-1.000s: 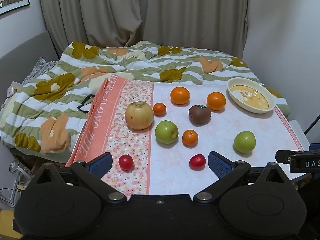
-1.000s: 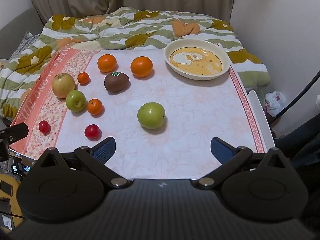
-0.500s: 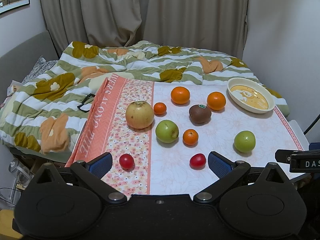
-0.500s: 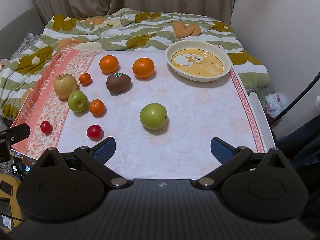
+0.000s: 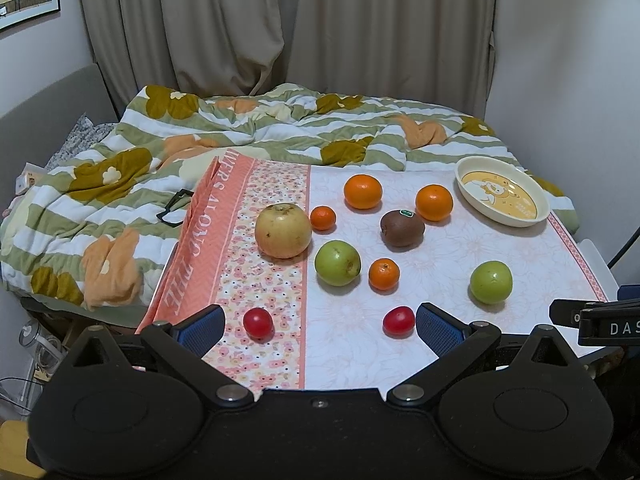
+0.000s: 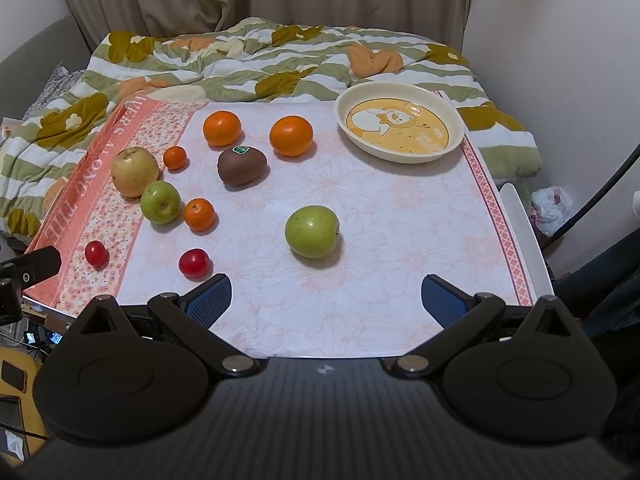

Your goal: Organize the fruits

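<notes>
Left wrist view: left hand-held gripper [image 5: 318,322] spread wide and empty at the near edge of the bench [image 5: 460,240]. Just ahead of it, two cherry tomatoes, one on the flowered strip [image 5: 258,322], one on the pale cloth [image 5: 398,321]. Further in, a yellow apple [image 5: 283,231], a green apple [image 5: 337,262], two small mandarins [image 5: 384,274] [image 5: 323,218], a kiwi [image 5: 402,227] and two oranges [image 5: 363,191] [image 5: 434,202] — all loose on the cloth, none touching the dish. Second green apple [image 5: 491,282] alone toward the right edge. Cream dish [image 5: 520,222] at the far right corner, bare.

Right wrist view: right hand-held gripper [image 6: 326,300] likewise spread wide, holding nothing, at the near edge. Lone green apple [image 6: 312,231] closest ahead of it, mid-bench. Dish [image 6: 400,156] at the far right corner with only its printed cartoon showing — no fruit inside. Remaining fruit clustered toward the left edge and the far side.

Judged from this: sorting not begun. Nothing gathered, nothing gripped, every piece left to move, presumably into the dish.
</notes>
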